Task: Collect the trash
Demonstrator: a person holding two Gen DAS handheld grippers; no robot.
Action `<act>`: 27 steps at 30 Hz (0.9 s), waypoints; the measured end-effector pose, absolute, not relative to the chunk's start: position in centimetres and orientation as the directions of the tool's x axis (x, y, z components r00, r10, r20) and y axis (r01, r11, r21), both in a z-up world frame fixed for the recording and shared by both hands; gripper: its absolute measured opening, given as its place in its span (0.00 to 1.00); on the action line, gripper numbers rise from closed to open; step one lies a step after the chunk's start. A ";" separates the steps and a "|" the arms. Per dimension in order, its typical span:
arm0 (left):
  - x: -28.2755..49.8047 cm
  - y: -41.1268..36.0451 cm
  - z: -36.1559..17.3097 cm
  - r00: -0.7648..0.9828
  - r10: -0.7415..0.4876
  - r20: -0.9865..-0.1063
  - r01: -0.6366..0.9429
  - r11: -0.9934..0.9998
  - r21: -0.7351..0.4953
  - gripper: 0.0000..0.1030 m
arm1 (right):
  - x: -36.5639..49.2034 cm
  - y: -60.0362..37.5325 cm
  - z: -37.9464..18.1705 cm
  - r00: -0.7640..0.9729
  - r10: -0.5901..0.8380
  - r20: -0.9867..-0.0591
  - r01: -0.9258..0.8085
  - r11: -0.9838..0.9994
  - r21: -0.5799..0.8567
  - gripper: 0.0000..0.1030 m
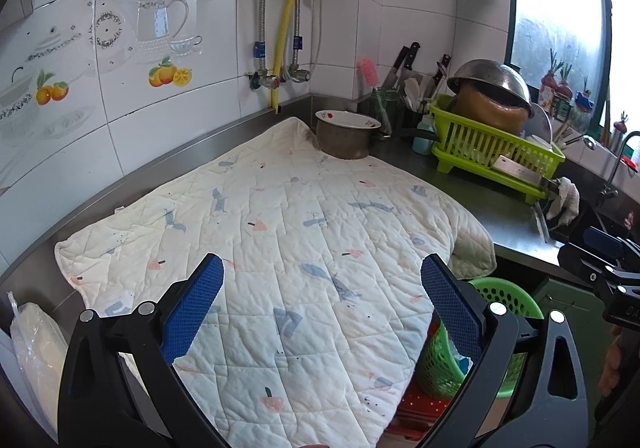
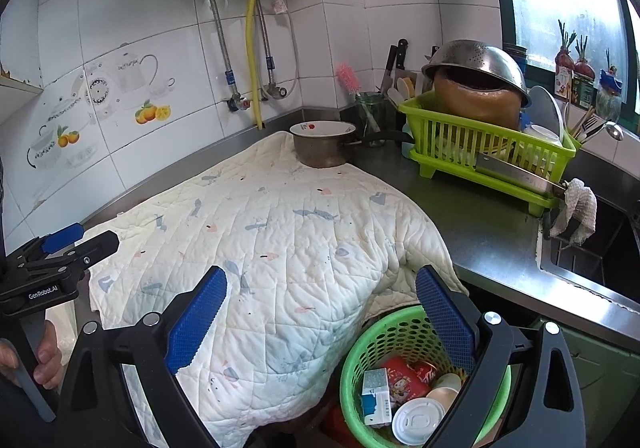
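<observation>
Both tongs, left [image 1: 322, 302] and right [image 2: 320, 306], spread, pinching nothing. Quilt [image 2: 280, 240] hides the worktop [image 2: 480, 232]; one basket [image 2: 352, 368] at five o'clock, trash half hidden.

Both claws, left claw [image 1: 322, 306] and right claw [image 2: 320, 312], had black frames, blue textured pads, silver screws; "GenRobot.AI" lettering marked the left.

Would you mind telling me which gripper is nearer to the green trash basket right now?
Right. The right gripper hangs open almost directly above the green trash basket, its right finger over the rim. The left gripper, also open, sits over the quilted cloth, with the basket off to its right.
</observation>
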State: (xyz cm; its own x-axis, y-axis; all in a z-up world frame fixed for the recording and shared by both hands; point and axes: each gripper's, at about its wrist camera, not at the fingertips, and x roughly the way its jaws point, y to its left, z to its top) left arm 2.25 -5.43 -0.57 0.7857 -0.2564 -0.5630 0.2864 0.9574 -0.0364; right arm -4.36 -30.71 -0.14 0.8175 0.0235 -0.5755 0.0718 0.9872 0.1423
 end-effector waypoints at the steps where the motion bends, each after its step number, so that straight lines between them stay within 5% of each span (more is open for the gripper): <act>1: 2.2 -5.4 -0.6 0.786 -0.254 -0.563 0.284 0.958 -0.035 0.95 | -4.4 -30.8 -0.1 0.818 0.023 -0.574 0.072 0.987 0.142 0.90; 27: 2.0 -6.5 -0.3 0.791 -0.249 -0.559 0.296 0.955 -0.007 0.95 | -4.4 -30.9 -0.1 0.818 0.018 -0.575 0.082 0.986 0.147 0.90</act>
